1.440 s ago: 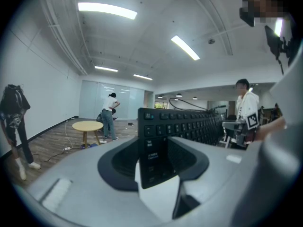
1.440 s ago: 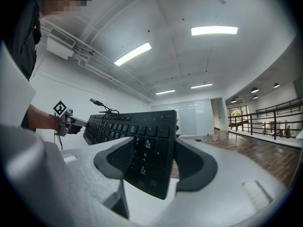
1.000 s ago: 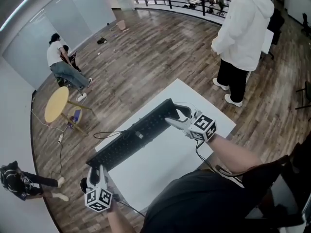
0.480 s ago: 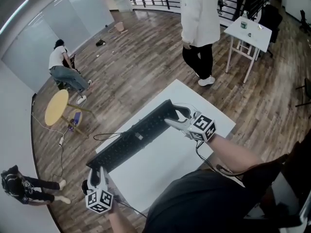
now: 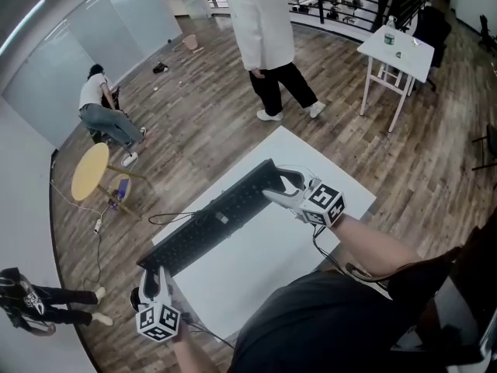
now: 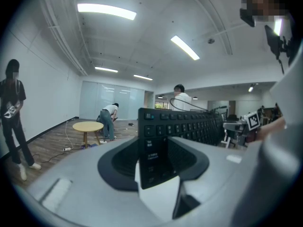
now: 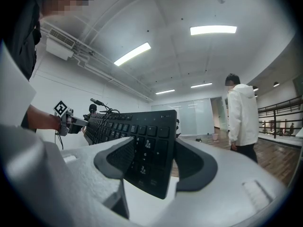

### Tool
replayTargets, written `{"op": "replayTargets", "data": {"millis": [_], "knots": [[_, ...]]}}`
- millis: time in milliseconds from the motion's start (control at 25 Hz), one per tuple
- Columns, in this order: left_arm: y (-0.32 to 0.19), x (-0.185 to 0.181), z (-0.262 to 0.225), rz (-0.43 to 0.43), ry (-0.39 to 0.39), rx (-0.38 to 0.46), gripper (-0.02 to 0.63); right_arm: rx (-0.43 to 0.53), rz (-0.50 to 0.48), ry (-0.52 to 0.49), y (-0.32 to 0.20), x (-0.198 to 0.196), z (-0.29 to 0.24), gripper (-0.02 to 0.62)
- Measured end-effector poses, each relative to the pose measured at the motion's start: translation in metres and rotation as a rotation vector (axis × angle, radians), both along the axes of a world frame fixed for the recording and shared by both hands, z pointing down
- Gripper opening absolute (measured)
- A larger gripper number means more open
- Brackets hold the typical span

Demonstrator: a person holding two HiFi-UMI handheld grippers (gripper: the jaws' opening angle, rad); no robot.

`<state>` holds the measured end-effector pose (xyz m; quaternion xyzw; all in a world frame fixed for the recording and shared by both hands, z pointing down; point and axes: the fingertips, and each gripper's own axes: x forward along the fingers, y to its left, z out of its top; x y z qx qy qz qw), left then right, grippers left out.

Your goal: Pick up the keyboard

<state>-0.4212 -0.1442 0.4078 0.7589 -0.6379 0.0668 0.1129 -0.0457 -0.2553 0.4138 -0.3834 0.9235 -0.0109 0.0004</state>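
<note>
Tools at both ends share the load: the near left tool is clenched on the left end of the keyboard, and the farther right tool is clenched on its right end. The long board is thus balanced, tilted on edge, apparently lifted just above the white counter, with its cable trailing left.

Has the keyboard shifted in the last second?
No. In the head view the keyboard spans the same stretch above the white table, with both ends where they were.
</note>
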Motion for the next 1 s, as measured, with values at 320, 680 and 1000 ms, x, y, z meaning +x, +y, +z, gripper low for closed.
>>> {"op": "replayTargets", "data": {"millis": [320, 680, 1000], "knots": [[0.0018, -0.0014, -0.0039, 0.001, -0.001, -0.007, 0.186, -0.002, -0.003, 0.000, 0.0010, -0.0014, -0.0039, 0.262], [0.0024, -0.0004, -0.0021, -0.001, 0.001, -0.016, 0.187, -0.013, -0.006, 0.002, -0.0006, -0.0006, -0.0017, 0.262], [0.0051, 0.0034, 0.0003, 0.001, -0.002, -0.008, 0.189, -0.005, -0.003, -0.004, 0.0030, 0.0033, 0.0008, 0.262]]}}
